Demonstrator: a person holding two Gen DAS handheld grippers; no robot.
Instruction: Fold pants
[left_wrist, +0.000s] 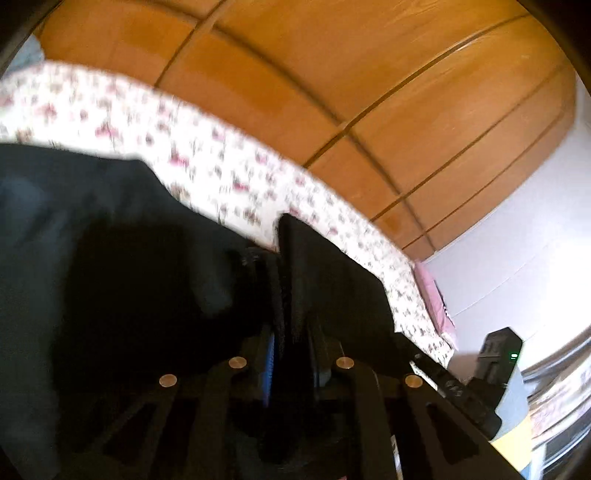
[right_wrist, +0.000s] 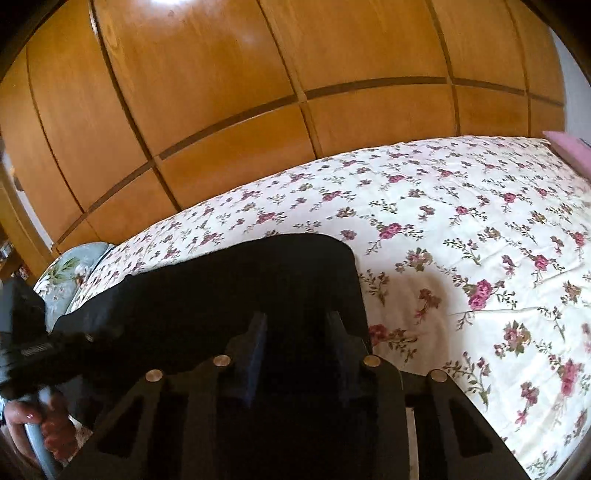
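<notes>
Honey-coloured wooden wardrobe doors (right_wrist: 229, 122) fill the wall behind a bed (right_wrist: 461, 221) spread with a cream sheet printed in pink roses. A pink pillow (right_wrist: 569, 151) sits at the far right corner of it, and a pale blue flowered cushion (right_wrist: 70, 266) lies at the left end.

The pants (right_wrist: 229, 280), dark and nearly black, lie on the near side of the bed, stretching from my right claw away to the left.

My left claw (left_wrist: 286, 280) is pinched on a fold of the pants; its jaws stand almost together with the dark cloth bunched between them, and the fabric spreads off to the left of the view. That picture is blurred, so I cannot make out the edge of the cloth any finer.

My right claw (right_wrist: 297, 332) stands with its jaws apart over the pants. The cloth lies under and between the two fingers, but the pads show a clear gap and do not press on it.

At the left edge of the right view my left hand (right_wrist: 40, 428) wraps the grey handle of the other tool.
</notes>
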